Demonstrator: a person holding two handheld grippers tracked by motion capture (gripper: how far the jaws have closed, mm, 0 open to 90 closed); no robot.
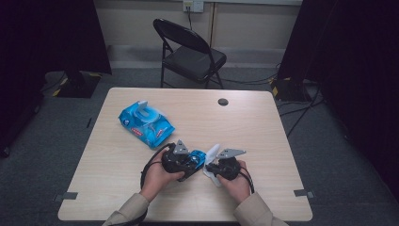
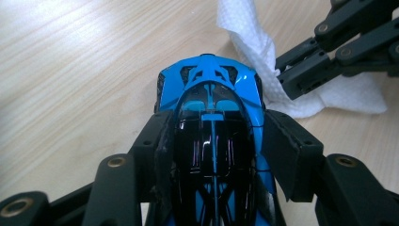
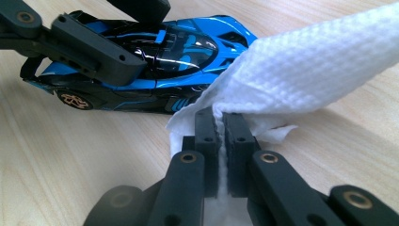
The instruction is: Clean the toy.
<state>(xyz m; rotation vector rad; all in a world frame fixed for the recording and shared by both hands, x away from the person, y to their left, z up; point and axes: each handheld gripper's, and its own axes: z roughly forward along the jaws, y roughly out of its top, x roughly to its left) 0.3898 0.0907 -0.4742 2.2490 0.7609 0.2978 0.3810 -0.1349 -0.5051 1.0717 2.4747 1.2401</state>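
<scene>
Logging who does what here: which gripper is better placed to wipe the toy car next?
Right, probably. The right gripper is shut on the wipe, which already reaches the car. The left gripper is shut on the car's sides, steadying it on the table.

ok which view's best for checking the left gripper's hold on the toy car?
Left gripper view: it looks straight down the toy car, both jaws pressed on its flanks. The right gripper view shows the car side-on on the table, one left jaw across its roof, beside the white wipe. In the high view the car is a small blue patch by the left gripper.
</scene>
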